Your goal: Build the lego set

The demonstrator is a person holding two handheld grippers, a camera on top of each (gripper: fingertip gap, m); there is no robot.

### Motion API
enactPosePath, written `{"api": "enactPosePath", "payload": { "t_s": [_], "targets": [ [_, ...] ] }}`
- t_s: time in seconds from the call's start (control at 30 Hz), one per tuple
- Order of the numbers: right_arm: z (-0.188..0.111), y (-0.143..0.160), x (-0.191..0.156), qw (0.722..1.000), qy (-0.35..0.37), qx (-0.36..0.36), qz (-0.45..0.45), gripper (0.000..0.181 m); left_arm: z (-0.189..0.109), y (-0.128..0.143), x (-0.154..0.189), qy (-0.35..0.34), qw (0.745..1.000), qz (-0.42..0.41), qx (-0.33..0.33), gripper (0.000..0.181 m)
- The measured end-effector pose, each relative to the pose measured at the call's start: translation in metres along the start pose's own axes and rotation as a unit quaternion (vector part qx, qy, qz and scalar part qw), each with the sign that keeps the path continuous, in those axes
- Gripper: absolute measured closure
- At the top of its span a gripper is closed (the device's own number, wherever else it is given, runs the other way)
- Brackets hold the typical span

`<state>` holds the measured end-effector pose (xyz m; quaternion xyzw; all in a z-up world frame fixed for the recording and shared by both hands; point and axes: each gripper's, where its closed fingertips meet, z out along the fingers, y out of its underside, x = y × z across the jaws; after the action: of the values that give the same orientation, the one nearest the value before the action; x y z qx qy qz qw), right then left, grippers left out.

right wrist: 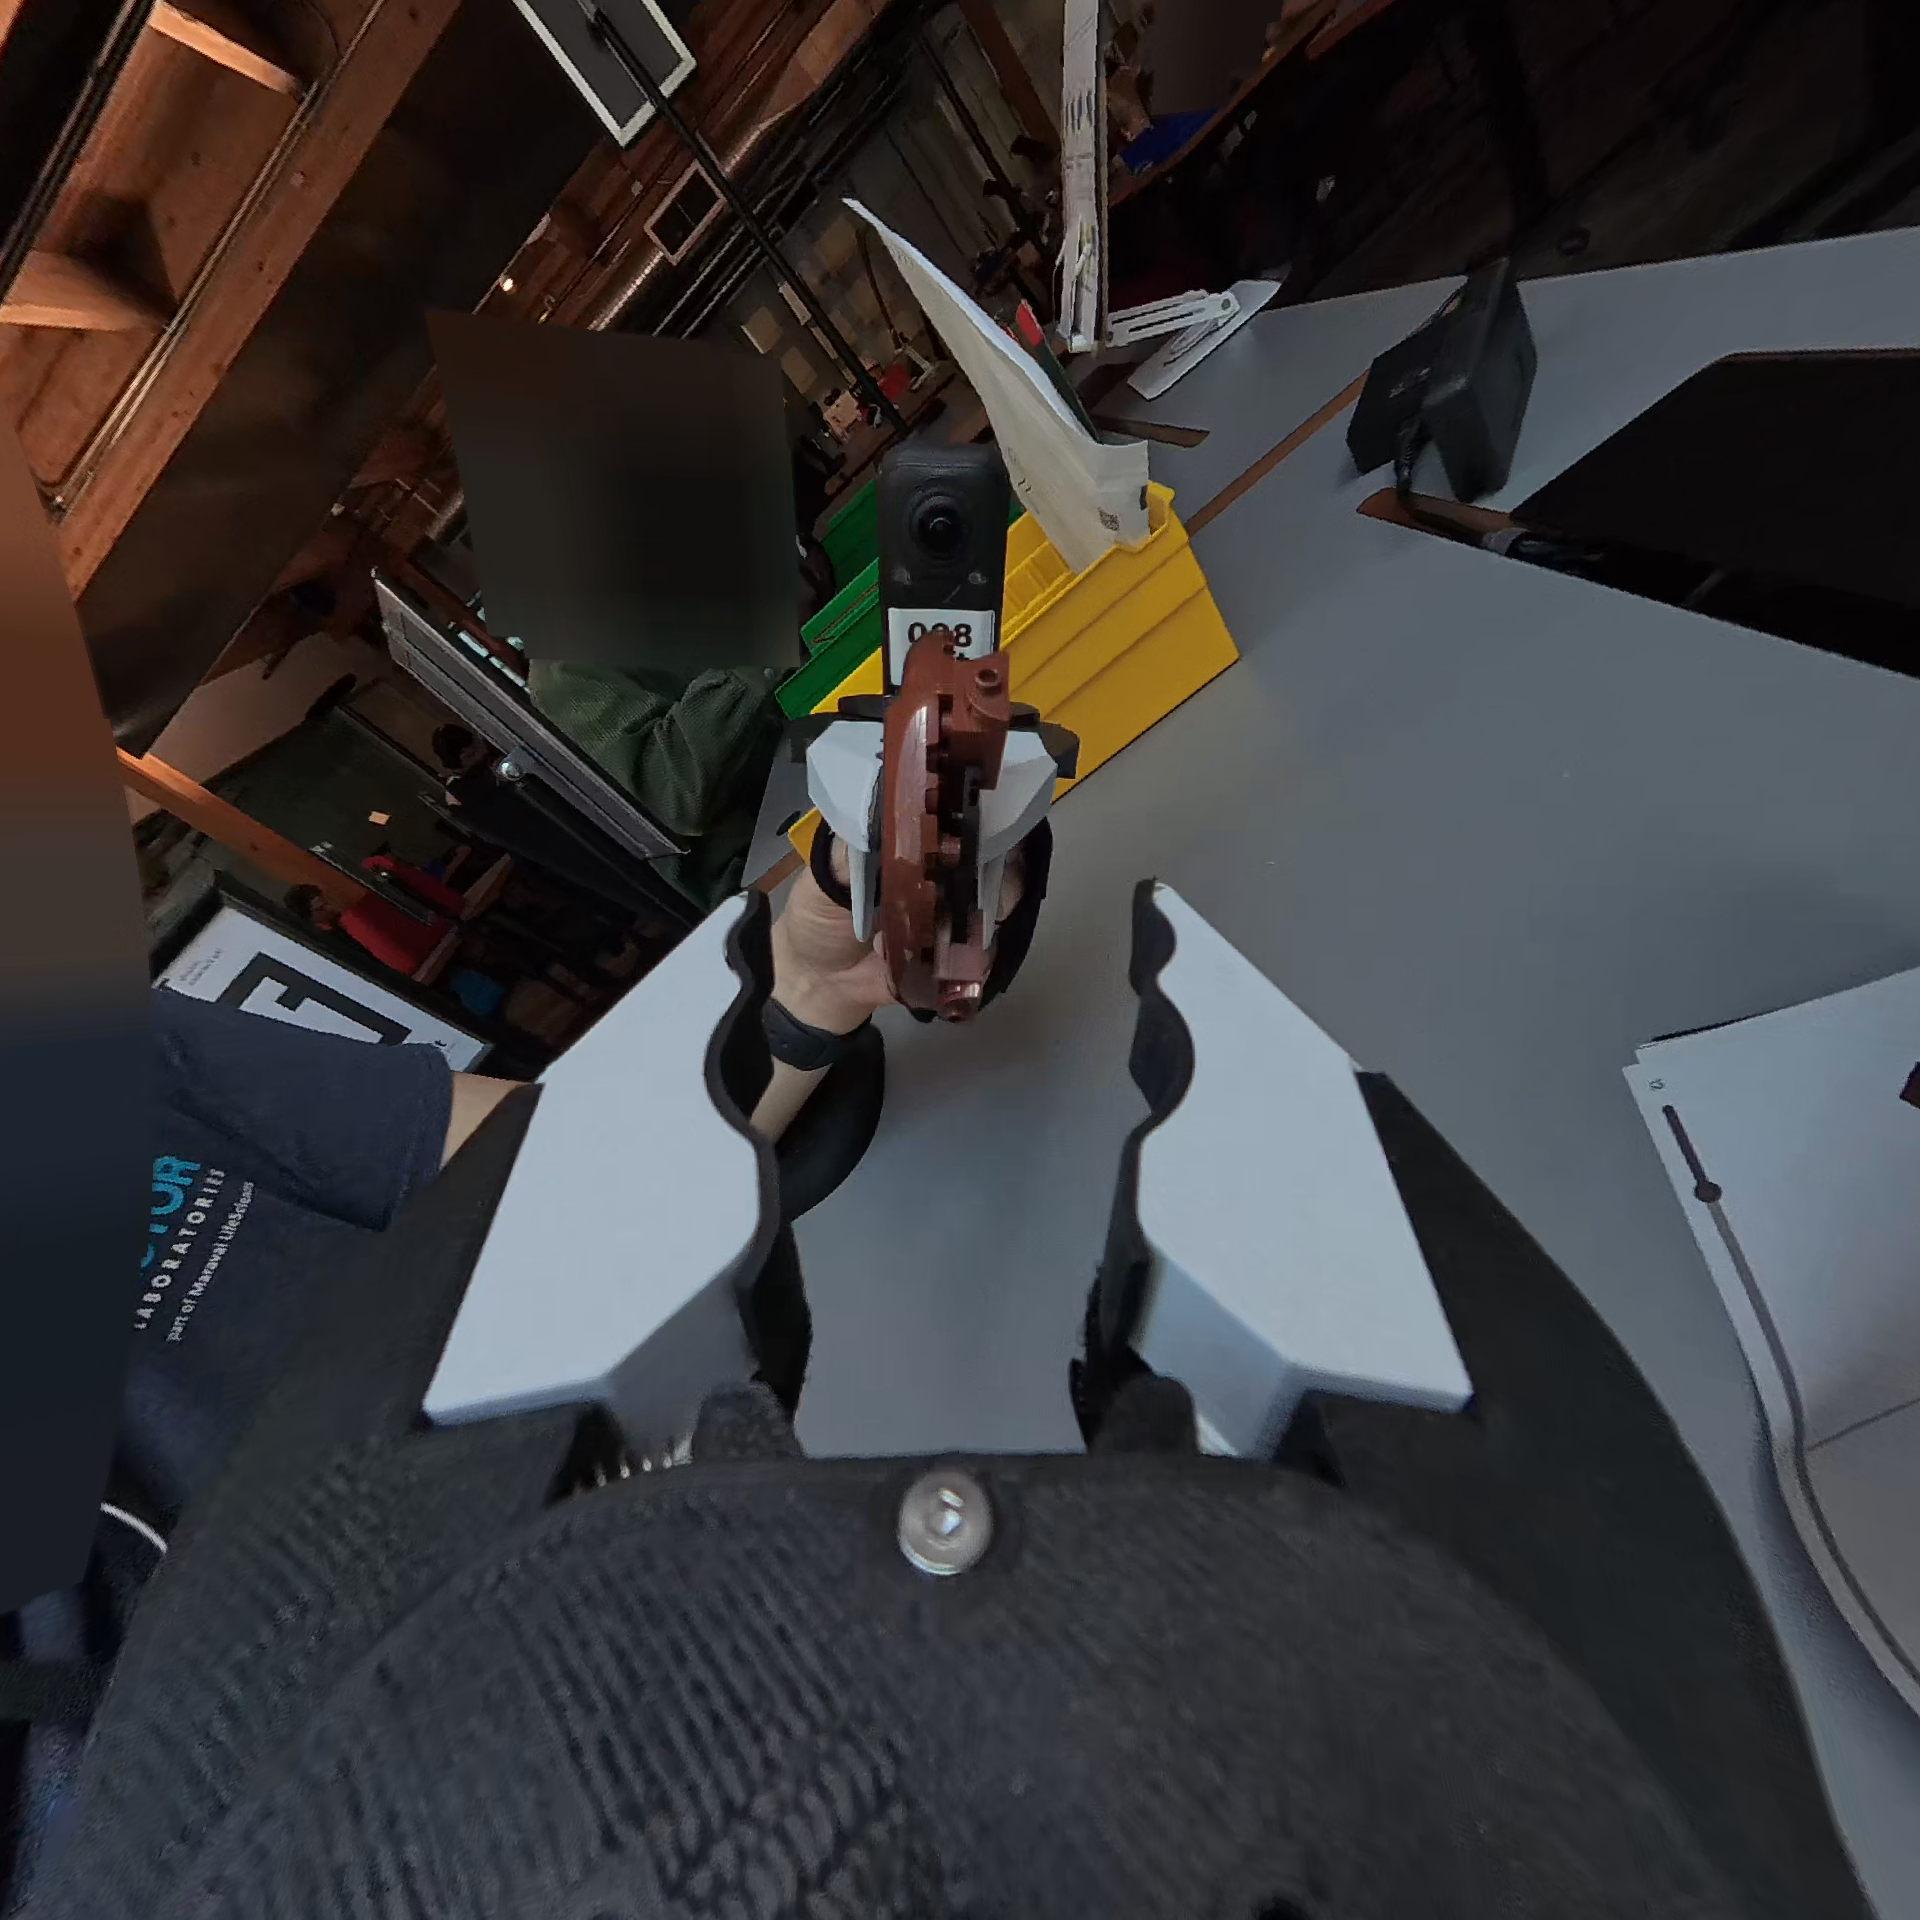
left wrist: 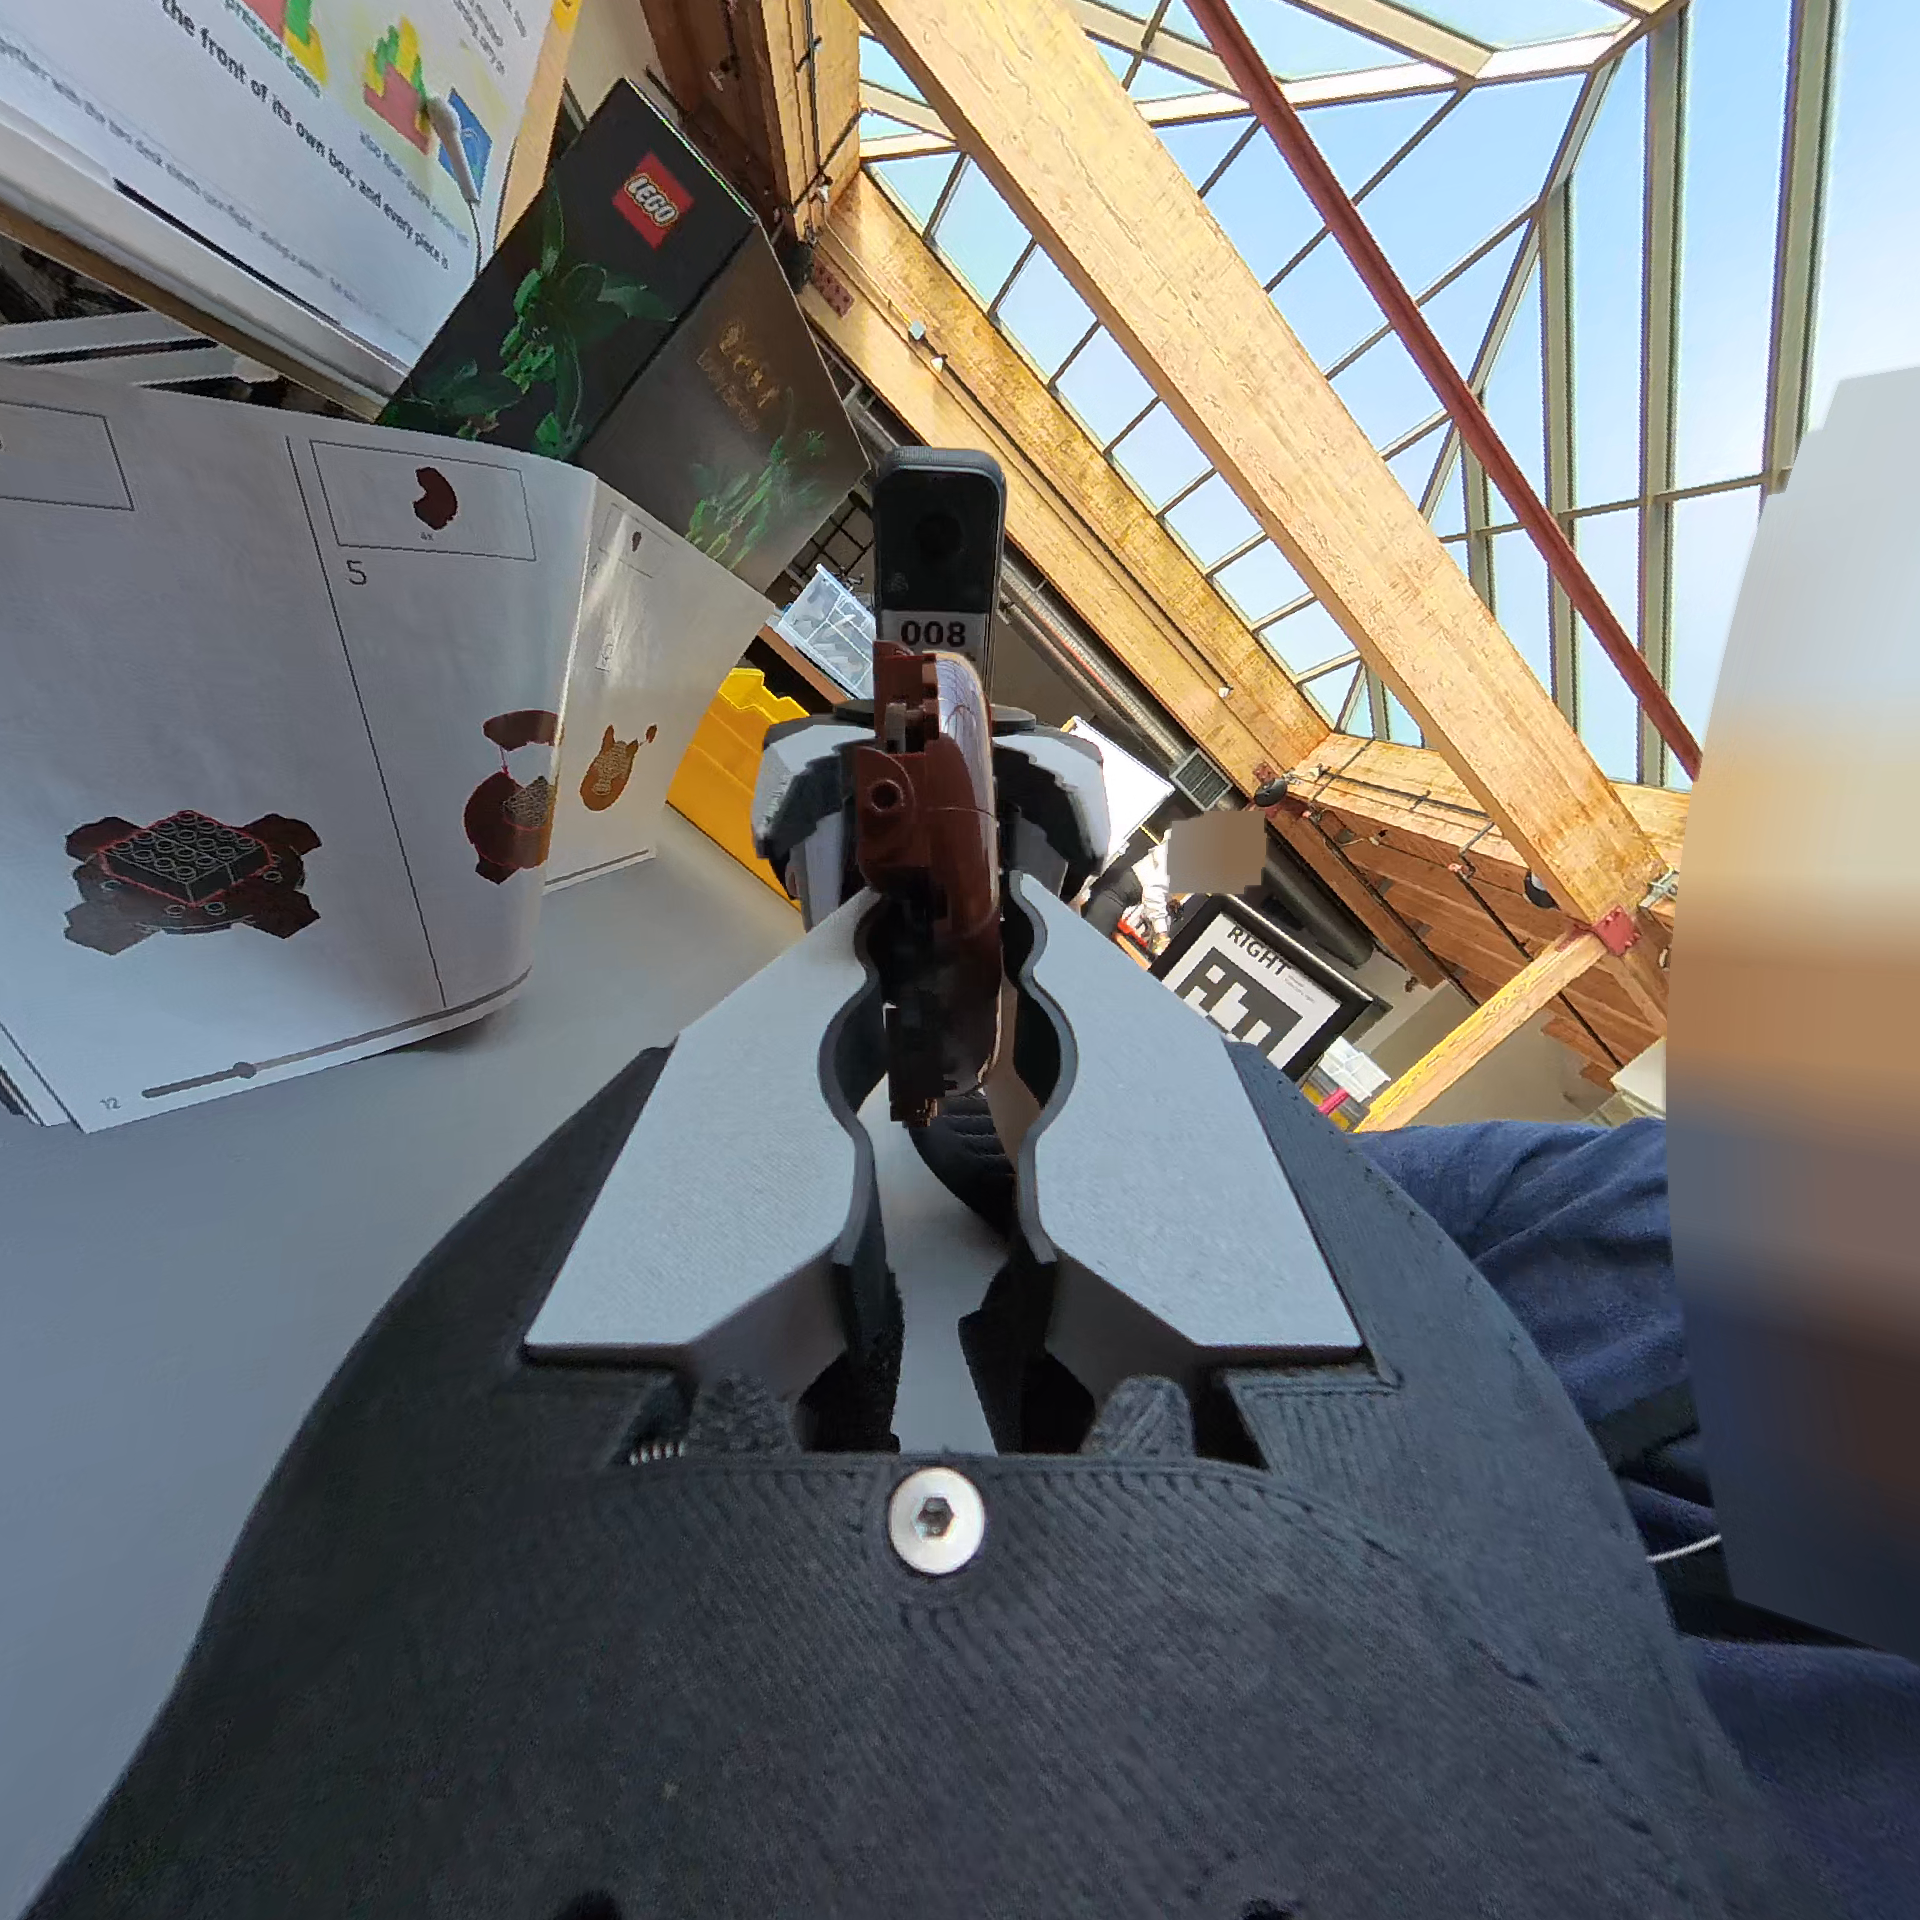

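Lego assembly (left wrist: 930, 883), one reddish-brown piece built of several plates, is held up in the air above the grey table (left wrist: 208, 1247), pinched edge-on between the two fingers of the left gripper (left wrist: 932, 914). The right gripper (right wrist: 943, 904) faces it with its two fingers spread wide and holding nothing. One open instruction booklet (left wrist: 260, 727) and one dark set box (left wrist: 623, 343) stand behind; one yellow bin (right wrist: 1122, 613) sits nearby.
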<state>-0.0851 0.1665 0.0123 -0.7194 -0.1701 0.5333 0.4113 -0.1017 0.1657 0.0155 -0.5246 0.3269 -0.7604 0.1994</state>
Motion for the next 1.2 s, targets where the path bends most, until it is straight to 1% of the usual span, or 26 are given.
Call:
{"api": "enactPosePath", "payload": {
  "t_s": [0.07, 0.1, 0.17, 0.2, 0.27, 0.3, 0.37, 0.47, 0.63, 0.77, 0.87, 1.13, 1.2],
  "targets": [
    [-0.006, -0.007, -0.005, 0.999, 0.012, 0.008, -0.044, 0.114, 0.001, 0.002, 0.006, 0.007, 1.0, 0.023, -0.011, 0.165],
    [-0.008, -0.01, -0.01, 0.998, 0.007, 0.009, -0.061, 0.119, 0.003, 0.004, 0.01, 0.01, 0.999, 0.036, -0.019, 0.165],
    [-0.011, -0.011, -0.026, 0.995, -0.013, 0.004, -0.095, 0.138, 0.006, 0.011, 0.016, 0.014, 0.997, 0.069, -0.043, 0.165],
    [-0.01, -0.01, -0.031, 0.994, -0.015, -0.004, -0.112, 0.139, 0.009, 0.014, 0.019, 0.016, 0.995, 0.086, -0.055, 0.164],
    [-0.009, -0.005, -0.031, 0.99, 0.005, -0.028, -0.137, 0.139, 0.013, 0.021, 0.026, 0.027, 0.991, 0.106, -0.073, 0.165],
    [-0.009, -0.002, -0.031, 0.988, 0.009, -0.039, -0.146, 0.143, 0.014, 0.023, 0.028, 0.03, 0.99, 0.109, -0.079, 0.165],
    [-0.009, 0.002, -0.039, 0.988, -0.015, -0.045, -0.15, 0.158, 0.017, 0.026, 0.03, 0.038, 0.99, 0.109, -0.085, 0.165],
    [-0.008, 0.0, -0.042, 0.99, -0.03, -0.038, -0.133, 0.159, 0.017, 0.026, 0.033, 0.046, 0.99, 0.109, -0.082, 0.165],
    [-0.007, 0.002, -0.043, 0.993, -0.046, -0.04, -0.101, 0.159, 0.016, 0.027, 0.034, 0.043, 0.988, 0.121, -0.086, 0.165],
    [-0.008, 0.005, -0.04, 0.994, -0.037, -0.05, -0.088, 0.161, 0.016, 0.028, 0.031, 0.028, 0.986, 0.136, -0.094, 0.165],
    [-0.009, 0.004, -0.041, 0.995, -0.044, -0.05, -0.077, 0.162, 0.017, 0.029, 0.031, 0.025, 0.985, 0.143, -0.092, 0.165],
    [-0.008, 0.005, -0.042, 0.994, -0.043, -0.053, -0.081, 0.163, 0.015, 0.029, 0.031, 0.017, 0.982, 0.16, -0.097, 0.165],
    [-0.007, 0.005, -0.043, 0.992, -0.046, -0.054, -0.102, 0.162, 0.015, 0.028, 0.032, 0.018, 0.981, 0.165, -0.098, 0.165]
  ]
}}
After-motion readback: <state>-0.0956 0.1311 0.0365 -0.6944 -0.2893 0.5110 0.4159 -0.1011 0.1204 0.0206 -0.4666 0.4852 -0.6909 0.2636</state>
